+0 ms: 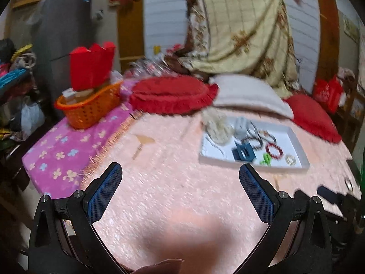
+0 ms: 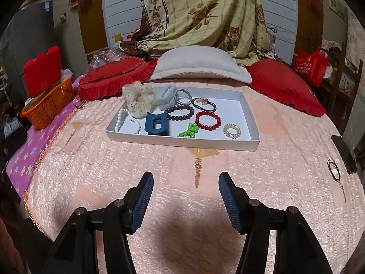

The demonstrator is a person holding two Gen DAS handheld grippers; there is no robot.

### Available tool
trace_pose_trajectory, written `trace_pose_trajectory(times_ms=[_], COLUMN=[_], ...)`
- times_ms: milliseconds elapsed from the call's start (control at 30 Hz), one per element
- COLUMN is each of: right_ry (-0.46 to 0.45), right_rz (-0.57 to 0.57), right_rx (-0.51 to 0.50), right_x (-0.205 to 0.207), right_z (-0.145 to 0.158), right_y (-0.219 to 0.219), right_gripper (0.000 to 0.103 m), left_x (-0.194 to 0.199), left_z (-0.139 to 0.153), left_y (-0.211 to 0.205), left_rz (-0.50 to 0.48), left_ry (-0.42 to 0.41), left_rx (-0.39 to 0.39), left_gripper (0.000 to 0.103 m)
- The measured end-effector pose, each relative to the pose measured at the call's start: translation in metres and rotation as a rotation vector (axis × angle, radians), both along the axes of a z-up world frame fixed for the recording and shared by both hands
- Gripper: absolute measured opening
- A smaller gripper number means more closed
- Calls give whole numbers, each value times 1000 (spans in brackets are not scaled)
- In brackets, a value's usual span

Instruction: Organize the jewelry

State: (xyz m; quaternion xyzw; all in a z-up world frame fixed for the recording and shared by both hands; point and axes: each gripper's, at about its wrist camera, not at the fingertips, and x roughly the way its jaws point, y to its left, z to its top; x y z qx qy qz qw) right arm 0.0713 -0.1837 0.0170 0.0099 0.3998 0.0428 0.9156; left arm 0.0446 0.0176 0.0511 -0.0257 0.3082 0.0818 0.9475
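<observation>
A shallow white tray (image 2: 182, 142) lies on the pink bedspread ahead of both grippers. It holds a cream scrunchie (image 2: 139, 101), a white bead string (image 2: 127, 122), a blue hair claw (image 2: 157, 123), a brown bead bracelet (image 2: 180, 112), a red bead bracelet (image 2: 208, 120), green beads (image 2: 189, 131), a clear spiral tie (image 2: 232, 131) and several hair ties. My right gripper (image 2: 186, 175) hovers open and empty short of the tray's front wall. My left gripper (image 1: 180, 167) is spread wide and empty, with the tray (image 1: 251, 166) ahead to its right; this view is blurred.
An orange basket (image 2: 50, 107) with a red box stands at the left on a purple floral sheet (image 2: 25, 157). Red cushions (image 2: 114, 80) and a white pillow (image 2: 200, 65) lie behind the tray. A black loop with a charm (image 2: 334, 169) lies near the bed's right edge.
</observation>
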Motion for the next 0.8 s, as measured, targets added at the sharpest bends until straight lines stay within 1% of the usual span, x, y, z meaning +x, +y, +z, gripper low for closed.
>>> trace_pose_trajectory(times_ms=[100,200,300,400,500,567,667,800], right_ry=[9,19,28,29,44,72,93,85], right_rz=[-1,4,10,6,-8,-28,-40,-45], right_rx=[-14,-7,5,-2,-9,-27,-14,-8], right_x=[0,1,1,1,3,6,7,5], right_z=[-6,-13,-18,-20,-24,-28,-32,-29], right_y=[-4,-7,-10,-14,-19,-22,-28,-31], right_gripper=[57,57,58,58,58,58,58,58], left_x=[6,12,17,19,20,19,18,18], left_z=[-9,-20,-26,-29,-30,-32,-36,-41], left_y=[-11,-20,-27,-30,-34,-37,-39,-41], left_rz=[-14,-25,-45,-49,-48,-53,-62,-77], left_ry=[55,110,158,179,187,195,208,227], left_rx=[7,10,-19,-38,-30,-24,-14,-11], left_gripper=[103,103,103,103,103,103,103,103])
